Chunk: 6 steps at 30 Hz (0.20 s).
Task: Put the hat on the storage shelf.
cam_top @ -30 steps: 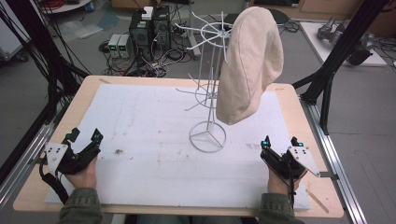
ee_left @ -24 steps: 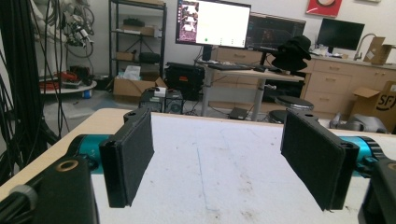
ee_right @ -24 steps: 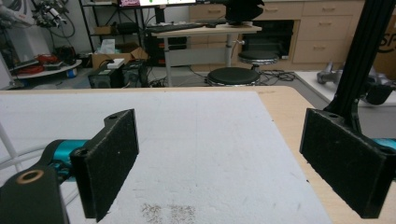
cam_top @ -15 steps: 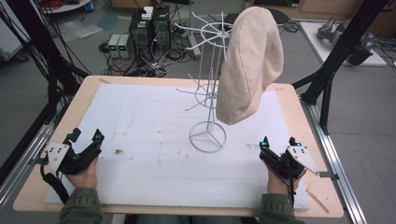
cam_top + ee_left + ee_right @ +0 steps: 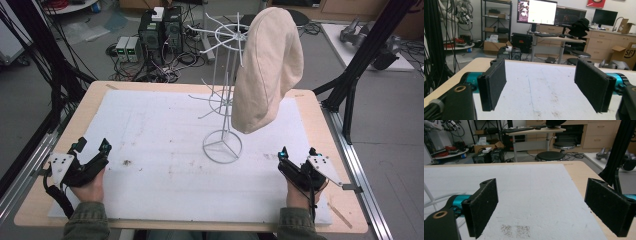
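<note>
A beige fabric cap (image 5: 269, 70) is hung on an upper arm of a white wire rack (image 5: 223, 100), whose round base (image 5: 222, 146) is set on the white foam sheet (image 5: 165, 135) covering the light wooden surface (image 5: 320, 120). The cap is found well ahead of both pairs of fingers, to the right of the rack's post, with its lower edge held clear above the sheet. The base is placed between the two grippers and farther from the person than either, nearer the right one. The left gripper (image 5: 91, 149) is held at the near left edge of the sheet with its fingers (image 5: 492, 83) spread wide apart and nothing between them; bare sheet is seen in the gap in the left gripper view. The right gripper (image 5: 297, 153) is held at the near right of the sheet, its fingers (image 5: 482, 205) likewise spread wide with nothing gripped. A patch of dark specks (image 5: 516, 230) is seen on the sheet just ahead of and between the right fingers, and a white wire of the rack (image 5: 430, 195) is seen beyond the left-hand finger in that view.
</note>
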Motion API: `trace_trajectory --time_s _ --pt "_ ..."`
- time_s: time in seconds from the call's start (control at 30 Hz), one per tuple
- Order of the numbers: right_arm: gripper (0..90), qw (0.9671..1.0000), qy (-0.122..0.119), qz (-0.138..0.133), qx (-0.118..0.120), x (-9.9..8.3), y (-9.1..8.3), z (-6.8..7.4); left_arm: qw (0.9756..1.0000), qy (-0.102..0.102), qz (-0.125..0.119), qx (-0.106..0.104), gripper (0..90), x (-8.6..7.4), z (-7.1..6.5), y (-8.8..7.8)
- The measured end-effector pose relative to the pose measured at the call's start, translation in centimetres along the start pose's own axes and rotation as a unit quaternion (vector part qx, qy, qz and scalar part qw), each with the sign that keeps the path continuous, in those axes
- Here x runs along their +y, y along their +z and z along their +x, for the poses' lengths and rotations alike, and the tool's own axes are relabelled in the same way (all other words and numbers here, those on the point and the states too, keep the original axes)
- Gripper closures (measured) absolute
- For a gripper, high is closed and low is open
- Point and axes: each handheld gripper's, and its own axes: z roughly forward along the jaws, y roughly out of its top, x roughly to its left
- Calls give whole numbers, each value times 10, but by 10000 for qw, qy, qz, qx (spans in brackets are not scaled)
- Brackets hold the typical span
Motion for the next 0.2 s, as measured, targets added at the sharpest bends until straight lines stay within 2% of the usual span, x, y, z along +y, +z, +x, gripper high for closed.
trace_trajectory --time_s 0.2 --pt "108 10000 7 -11 -12 0 0 0 10000 -8 -11 1 256 0 0 0"
